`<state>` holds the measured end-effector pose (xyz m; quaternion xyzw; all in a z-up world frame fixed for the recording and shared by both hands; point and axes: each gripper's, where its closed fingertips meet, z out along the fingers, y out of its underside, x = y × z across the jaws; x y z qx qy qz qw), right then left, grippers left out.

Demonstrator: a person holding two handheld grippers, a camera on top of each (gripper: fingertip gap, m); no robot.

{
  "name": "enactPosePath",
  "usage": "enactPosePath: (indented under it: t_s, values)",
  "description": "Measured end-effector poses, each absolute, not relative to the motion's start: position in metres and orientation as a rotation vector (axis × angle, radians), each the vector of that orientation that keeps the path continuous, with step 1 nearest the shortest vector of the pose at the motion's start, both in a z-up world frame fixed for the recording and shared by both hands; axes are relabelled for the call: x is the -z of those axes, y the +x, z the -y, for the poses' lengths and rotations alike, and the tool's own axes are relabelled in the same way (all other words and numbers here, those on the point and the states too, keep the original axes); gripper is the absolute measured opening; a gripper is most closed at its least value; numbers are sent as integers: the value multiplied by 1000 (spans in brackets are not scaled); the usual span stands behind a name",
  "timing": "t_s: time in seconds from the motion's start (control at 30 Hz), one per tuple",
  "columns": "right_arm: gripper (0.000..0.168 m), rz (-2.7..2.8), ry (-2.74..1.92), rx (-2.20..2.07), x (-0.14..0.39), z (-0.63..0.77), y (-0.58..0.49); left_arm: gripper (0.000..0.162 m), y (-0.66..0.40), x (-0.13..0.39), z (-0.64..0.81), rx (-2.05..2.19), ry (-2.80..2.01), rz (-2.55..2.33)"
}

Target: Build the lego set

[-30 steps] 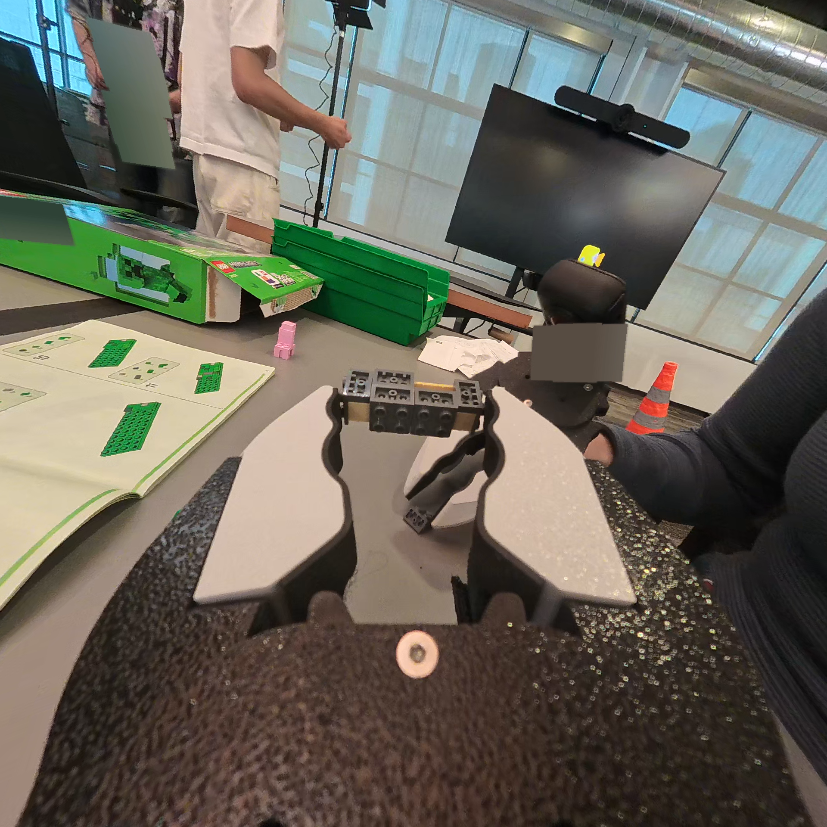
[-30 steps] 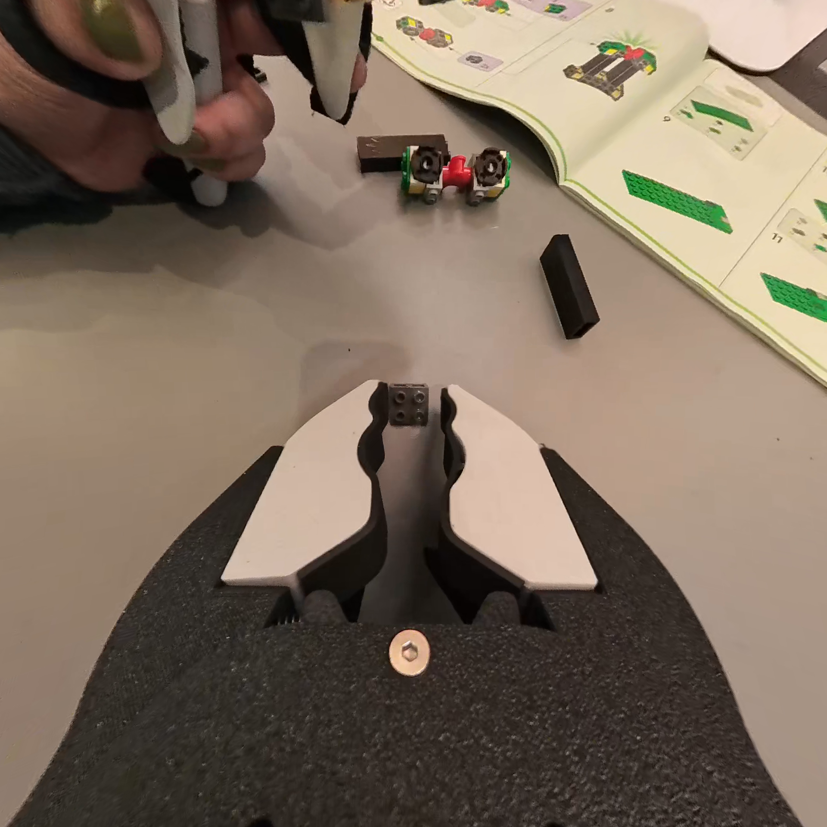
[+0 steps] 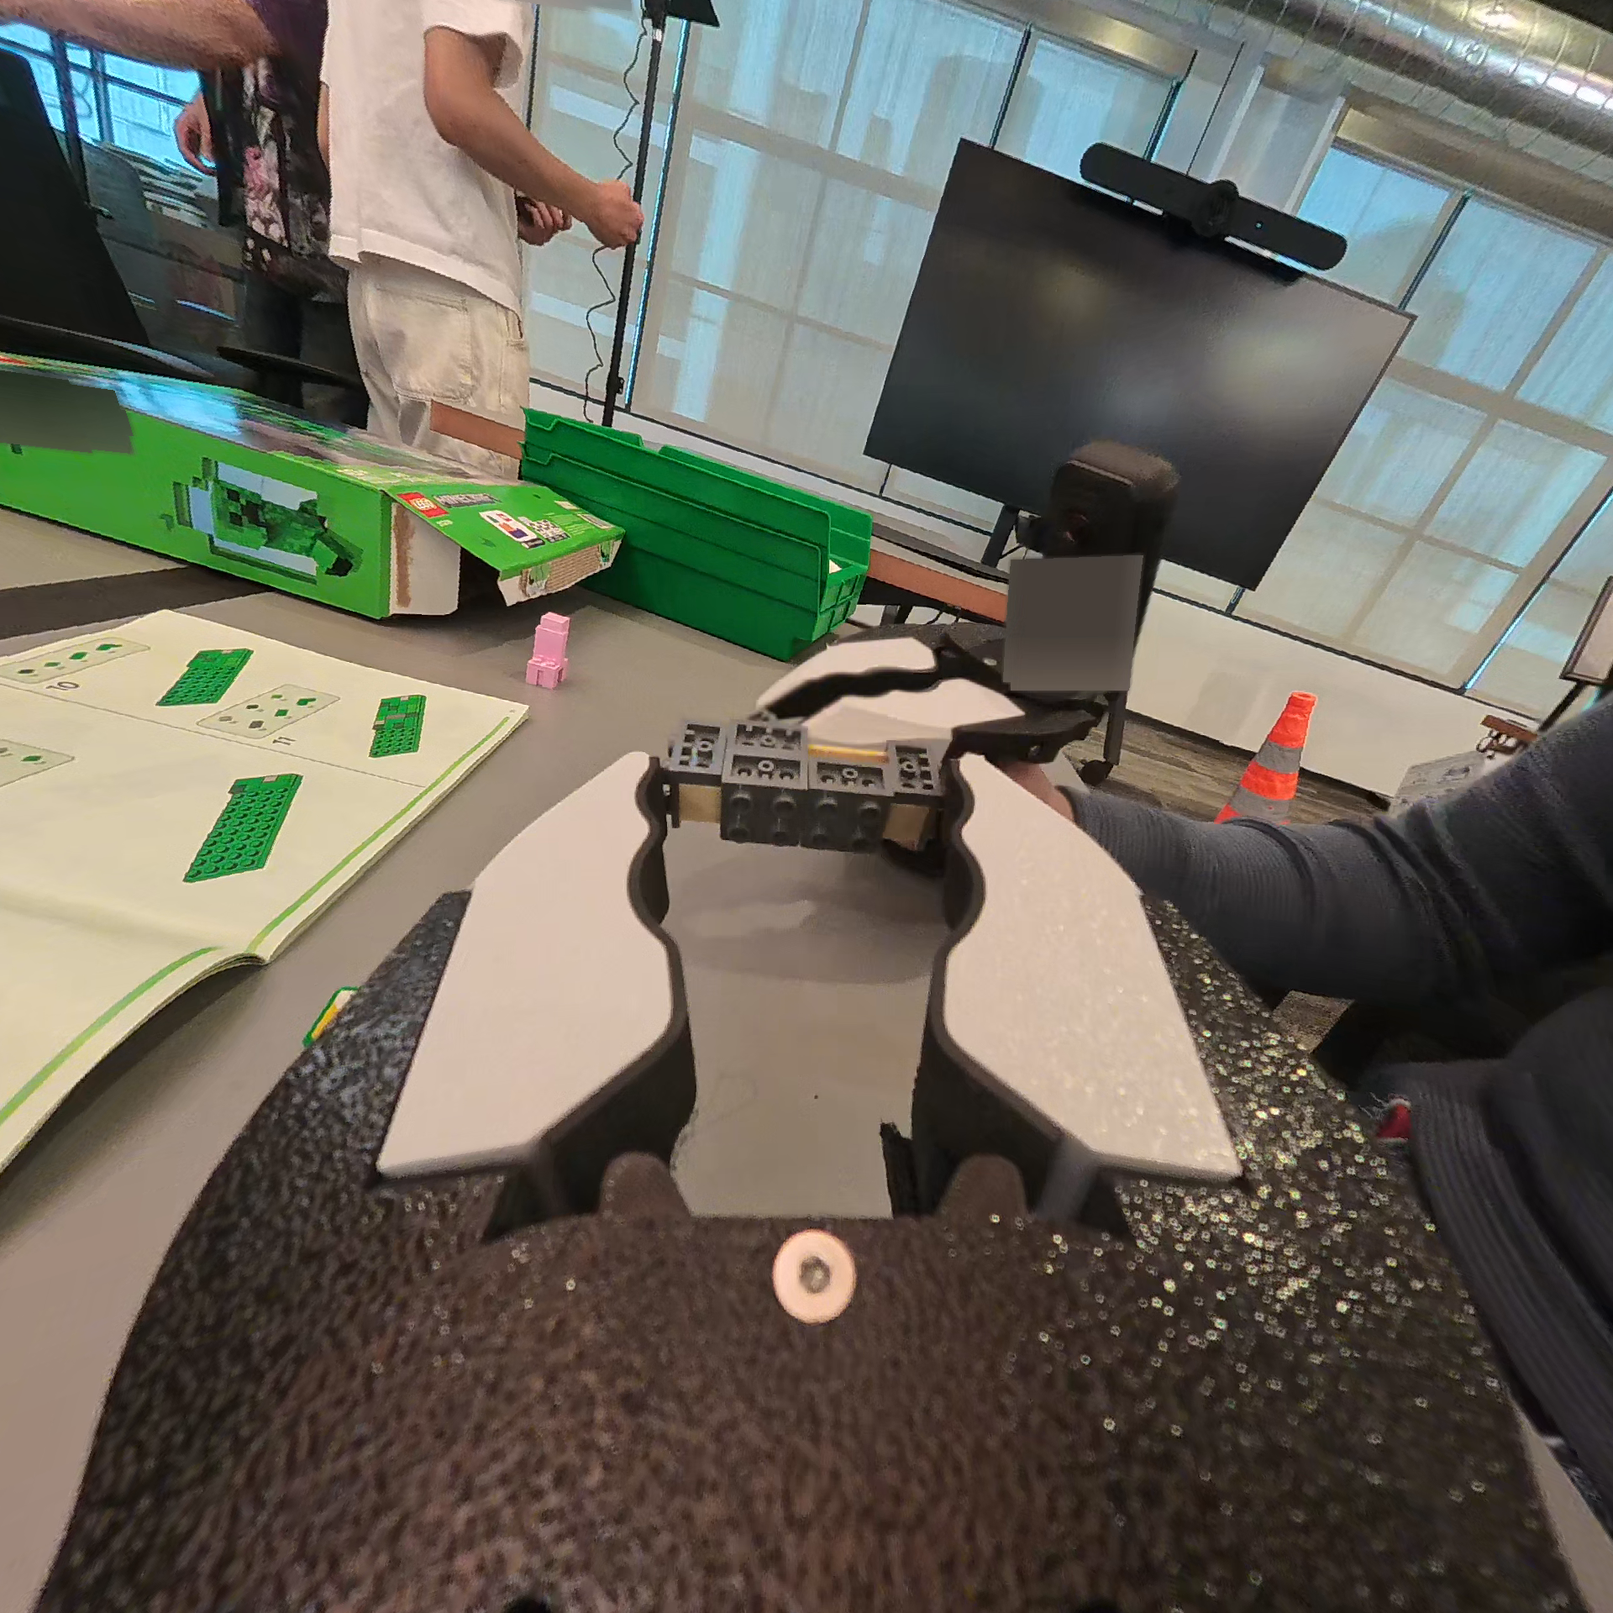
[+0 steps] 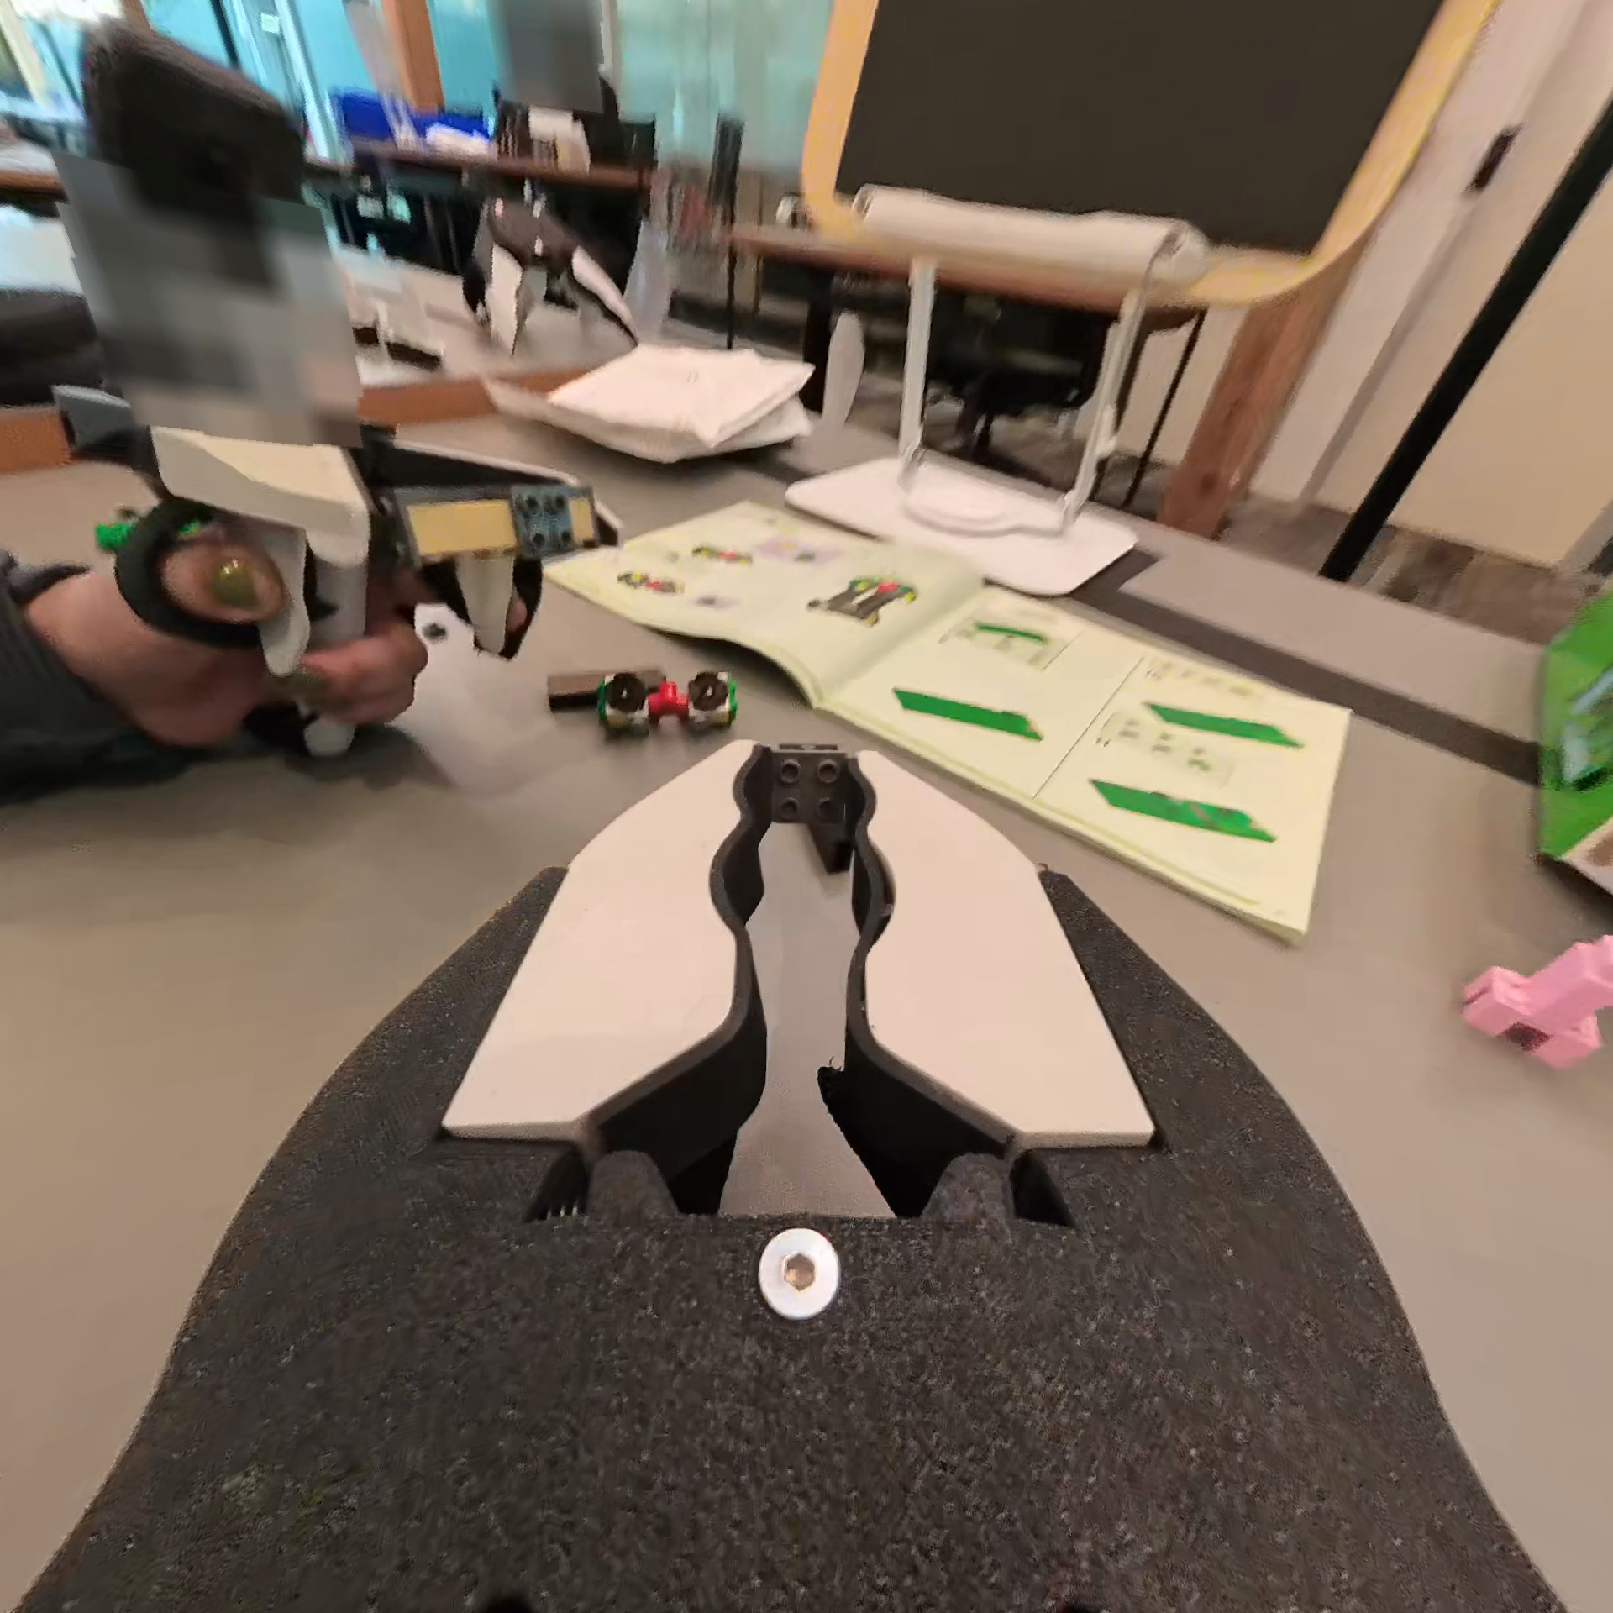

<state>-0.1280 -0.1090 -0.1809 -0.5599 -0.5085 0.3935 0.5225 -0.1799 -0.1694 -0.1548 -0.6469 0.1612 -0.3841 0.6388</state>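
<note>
You sit at a grey desk (image 3: 105, 1161) in a bright office. Ahead of you a wall of tall gridded windows (image 3: 768, 218) lets in daylight, and a silver duct (image 3: 1431, 44) runs along the ceiling. A large dark screen (image 3: 1126, 349) on a stand carries a black camera bar (image 3: 1213, 205) on its top edge. An orange traffic cone (image 3: 1274, 759) stands on the wood floor. To your other side, a dark board in a curved wooden frame (image 4: 1239, 288) leans behind long tables.

grey table (image 3: 611, 698) – open instruction booklet (image 3: 175, 785), green box (image 3: 262, 524), pink figure (image 3: 550, 650).
</note>
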Motion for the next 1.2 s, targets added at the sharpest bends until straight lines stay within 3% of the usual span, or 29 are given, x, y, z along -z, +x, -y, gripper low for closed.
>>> enactPosePath:
  t_s: [1.2]
  values:
    - [15,1390,-1106,-718,188,135,-141,61,-191,146,172,767,-1389,-314]
